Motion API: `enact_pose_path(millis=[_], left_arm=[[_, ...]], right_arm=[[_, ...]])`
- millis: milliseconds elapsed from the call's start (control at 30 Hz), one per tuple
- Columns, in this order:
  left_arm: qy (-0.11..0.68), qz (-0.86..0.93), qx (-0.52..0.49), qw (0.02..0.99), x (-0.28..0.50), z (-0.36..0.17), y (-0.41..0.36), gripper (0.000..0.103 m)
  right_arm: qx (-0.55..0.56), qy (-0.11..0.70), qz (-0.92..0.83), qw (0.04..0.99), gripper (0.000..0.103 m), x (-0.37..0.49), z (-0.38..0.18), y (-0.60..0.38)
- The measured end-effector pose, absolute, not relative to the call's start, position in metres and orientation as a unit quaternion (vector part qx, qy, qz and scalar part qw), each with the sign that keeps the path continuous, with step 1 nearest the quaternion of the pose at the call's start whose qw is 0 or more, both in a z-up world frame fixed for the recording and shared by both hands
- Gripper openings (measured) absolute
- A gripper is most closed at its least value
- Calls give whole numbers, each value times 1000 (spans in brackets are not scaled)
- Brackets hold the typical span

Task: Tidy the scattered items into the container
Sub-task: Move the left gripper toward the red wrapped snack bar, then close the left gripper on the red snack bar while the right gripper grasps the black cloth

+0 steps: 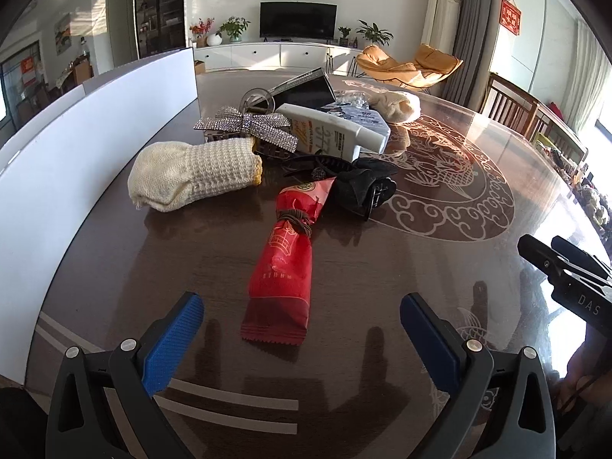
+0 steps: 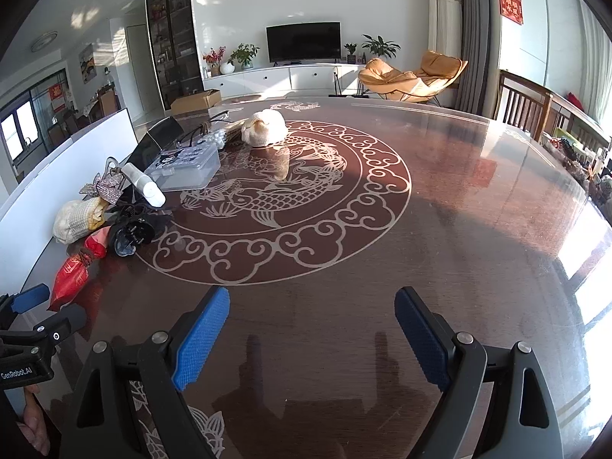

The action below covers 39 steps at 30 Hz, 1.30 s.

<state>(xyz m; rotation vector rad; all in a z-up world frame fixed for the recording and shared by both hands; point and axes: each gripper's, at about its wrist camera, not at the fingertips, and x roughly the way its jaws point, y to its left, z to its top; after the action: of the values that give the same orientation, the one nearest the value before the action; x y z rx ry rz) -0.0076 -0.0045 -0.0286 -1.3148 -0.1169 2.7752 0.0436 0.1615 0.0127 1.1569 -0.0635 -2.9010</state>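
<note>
The scattered items lie in a heap on the dark table. A red snack packet (image 1: 285, 267) with a brown hair tie around it lies nearest. Its bottom end sits between the fingertips of my open left gripper (image 1: 302, 302), which touches nothing. Behind it are a cream knitted sock (image 1: 191, 176), a rhinestone bow (image 1: 248, 124), a white tube (image 1: 329, 130), a black hair claw (image 1: 363, 187) and a clear printed box (image 1: 355, 113). A second cream sock (image 2: 264, 128) lies further back. My right gripper (image 2: 313, 294) stands open over bare table, right of the heap.
A tall white panel (image 1: 95, 134), perhaps a box wall, runs along the table's left side. A dark open box (image 1: 306, 90) stands behind the heap. Wooden chairs (image 2: 524, 107) line the far right edge. A carp pattern (image 2: 267, 199) covers the table's middle.
</note>
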Motion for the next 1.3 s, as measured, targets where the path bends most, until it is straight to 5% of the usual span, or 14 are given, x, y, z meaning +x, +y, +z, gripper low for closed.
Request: enact_pose_path(millis=[800,867,933,1300], left_arm=[[16,866,-499,27,-75,-37,-7,103],[18,876,-480,30,-75,-31,-9,75],[14,878,-477,30,-72,-25,-15,25],[-25,878,-477,20,-33,-22,-72,21]], right_arm=[[388,-59,-916,78,89,37,6,163],[390,-65,-914,86,89,36,5,164],[393,-67,-913,92,89,36,5,164],[416,60,-865,275,90,-2,5,63]])
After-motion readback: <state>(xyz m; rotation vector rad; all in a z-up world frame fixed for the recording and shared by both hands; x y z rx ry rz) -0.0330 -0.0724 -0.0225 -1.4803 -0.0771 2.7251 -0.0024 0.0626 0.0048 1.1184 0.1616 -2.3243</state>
